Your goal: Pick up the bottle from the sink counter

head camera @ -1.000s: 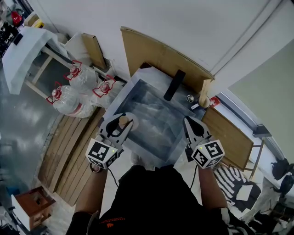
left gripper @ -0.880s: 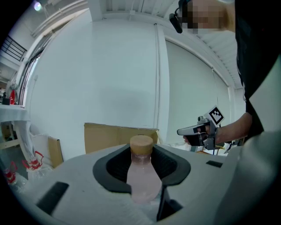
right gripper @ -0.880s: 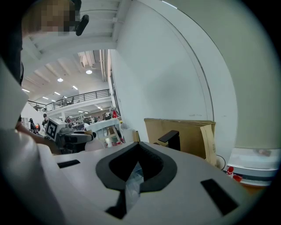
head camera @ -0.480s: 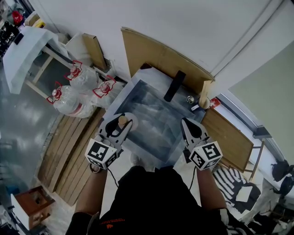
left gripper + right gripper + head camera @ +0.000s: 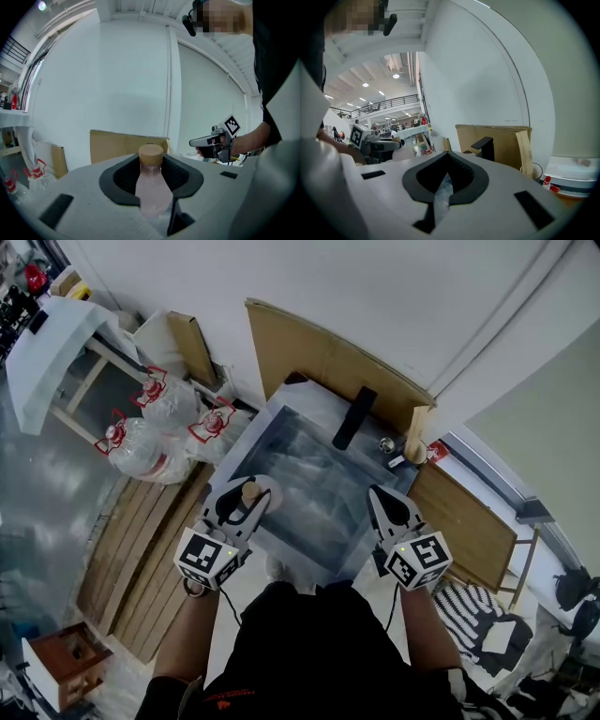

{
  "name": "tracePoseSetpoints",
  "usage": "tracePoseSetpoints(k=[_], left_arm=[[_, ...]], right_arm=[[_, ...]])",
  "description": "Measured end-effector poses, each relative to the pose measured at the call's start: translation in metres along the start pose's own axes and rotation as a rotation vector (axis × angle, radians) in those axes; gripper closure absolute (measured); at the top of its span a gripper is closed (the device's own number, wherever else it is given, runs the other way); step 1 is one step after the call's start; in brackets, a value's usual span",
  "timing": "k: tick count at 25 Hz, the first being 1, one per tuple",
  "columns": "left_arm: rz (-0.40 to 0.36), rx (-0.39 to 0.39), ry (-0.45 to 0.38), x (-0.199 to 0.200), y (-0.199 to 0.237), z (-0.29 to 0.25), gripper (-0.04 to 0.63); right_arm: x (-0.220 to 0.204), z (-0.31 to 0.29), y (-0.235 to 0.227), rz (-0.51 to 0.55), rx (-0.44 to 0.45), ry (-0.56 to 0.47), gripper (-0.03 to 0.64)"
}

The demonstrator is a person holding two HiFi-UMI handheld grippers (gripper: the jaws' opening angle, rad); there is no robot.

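- Currently the left gripper (image 5: 246, 501) has its jaws partway closed around the bottle (image 5: 151, 185), with the black pads against its sides just under the wooden cap (image 5: 151, 154).
- Upright in that grip, the pale pink bottle is at the front left corner of the sink counter (image 5: 242, 461); no view shows whether its base touches the counter.
- Over the counter's front right corner, the right gripper (image 5: 382, 501) has its jaws closed tip to tip and holds nothing.
- Between the two grippers lies the sink basin (image 5: 314, 479), lined with clear plastic.
- At the counter's back edge stands a black faucet (image 5: 354, 415), with cardboard sheets (image 5: 319, 352) leaning on the wall behind it.
- Off the counter's left edge, water jugs (image 5: 141, 432) lie on the floor.
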State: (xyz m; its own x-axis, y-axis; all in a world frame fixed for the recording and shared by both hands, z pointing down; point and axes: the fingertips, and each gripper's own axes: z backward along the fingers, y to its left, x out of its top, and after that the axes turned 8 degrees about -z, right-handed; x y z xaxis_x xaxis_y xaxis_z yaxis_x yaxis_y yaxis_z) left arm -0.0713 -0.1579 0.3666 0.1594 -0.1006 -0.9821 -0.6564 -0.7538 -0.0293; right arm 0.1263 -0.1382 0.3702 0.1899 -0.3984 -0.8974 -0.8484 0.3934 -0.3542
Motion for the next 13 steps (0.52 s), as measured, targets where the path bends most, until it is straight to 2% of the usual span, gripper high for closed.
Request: tracePoseSetpoints(k=[13], left_arm=[[-0.03, -0.013, -0.009, 0.0008, -0.0024, -0.0033, 0.448]], right_arm=[[0.0016, 0.0015, -0.0006, 0.003, 0.006, -0.004, 0.617]])
